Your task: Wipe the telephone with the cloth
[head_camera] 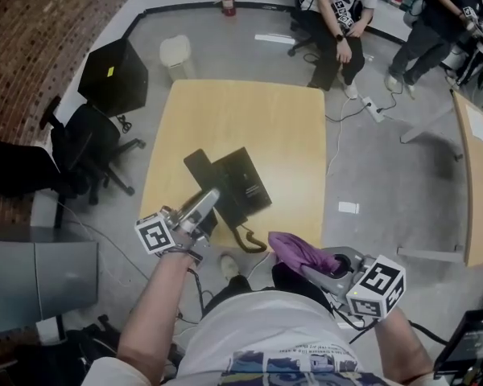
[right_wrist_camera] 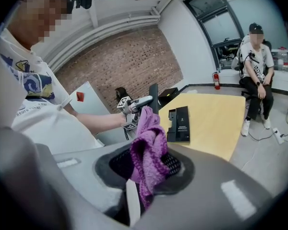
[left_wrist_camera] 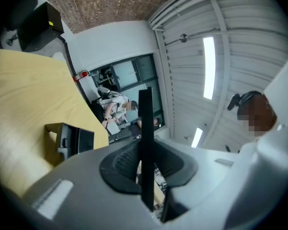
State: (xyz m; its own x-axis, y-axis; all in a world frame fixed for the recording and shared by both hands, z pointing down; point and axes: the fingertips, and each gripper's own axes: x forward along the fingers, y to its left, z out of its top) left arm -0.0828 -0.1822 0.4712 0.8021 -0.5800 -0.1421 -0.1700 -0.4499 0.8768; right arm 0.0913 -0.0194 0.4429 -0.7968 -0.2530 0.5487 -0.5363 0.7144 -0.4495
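1. The telephone (head_camera: 233, 185) lies on the wooden table (head_camera: 258, 119), a little toward the table's 6 o'clock edge in the head view. Its coiled cord (head_camera: 251, 241) hangs over that edge.
2. The left gripper (head_camera: 209, 198) is at the telephone's 7 o'clock and points toward 1 o'clock. Its tip is over the set's near left corner; whether it touches cannot be told.
3. In the left gripper view the jaws stand narrow, nearly together, and nothing is seen between them. The telephone sits at 9 o'clock of them, apart.
4. The right gripper (head_camera: 312, 264) is at the telephone's 5 o'clock, off the table's near edge. Its jaws are clamped on the purple cloth (head_camera: 294, 249), which bunches up and spills over their tips.
5. Cloth and telephone are apart.
6. An office chair (head_camera: 97, 147) stands at the table's 9 o'clock, and a seated person (head_camera: 342, 14) is at its 1 o'clock.
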